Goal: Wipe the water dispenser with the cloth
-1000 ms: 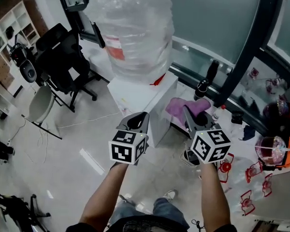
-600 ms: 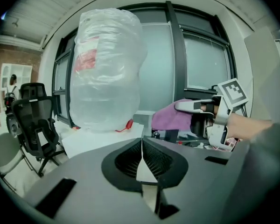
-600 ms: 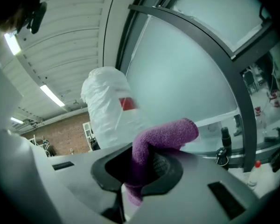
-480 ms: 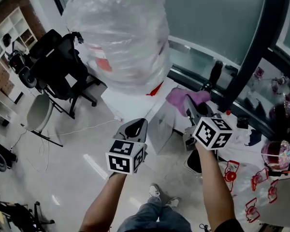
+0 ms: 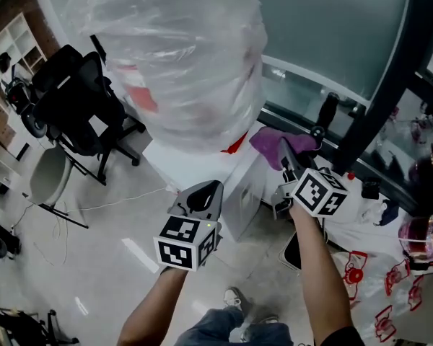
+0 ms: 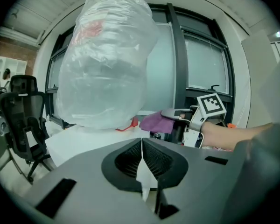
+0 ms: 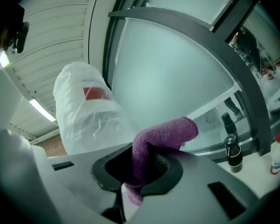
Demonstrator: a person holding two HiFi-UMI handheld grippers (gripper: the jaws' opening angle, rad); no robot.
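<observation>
The water dispenser [image 5: 195, 161] is a white cabinet with a large bottle [image 5: 180, 56] wrapped in clear plastic on top. My right gripper [image 5: 287, 157] is shut on a purple cloth [image 5: 274, 141], which it holds at the dispenser's top right corner beside the bottle. In the right gripper view the cloth [image 7: 163, 136] bulges up from between the jaws, with the bottle [image 7: 91, 113] behind it. My left gripper [image 5: 206, 193] is shut and holds nothing, in front of the dispenser and below its top. From the left gripper view, the bottle [image 6: 107, 64] and the cloth [image 6: 156, 122] show ahead.
Black office chairs [image 5: 79, 99] stand left of the dispenser. A dark bottle [image 5: 325, 114] stands on the window sill behind the cloth, next to a black window post [image 5: 390, 78]. Plastic bags with red print [image 5: 361, 280] lie on the floor at the right.
The view has drawn closer to the dispenser. My right gripper has carried the cloth up and forward to the top's right corner. The left gripper stays low in front.
</observation>
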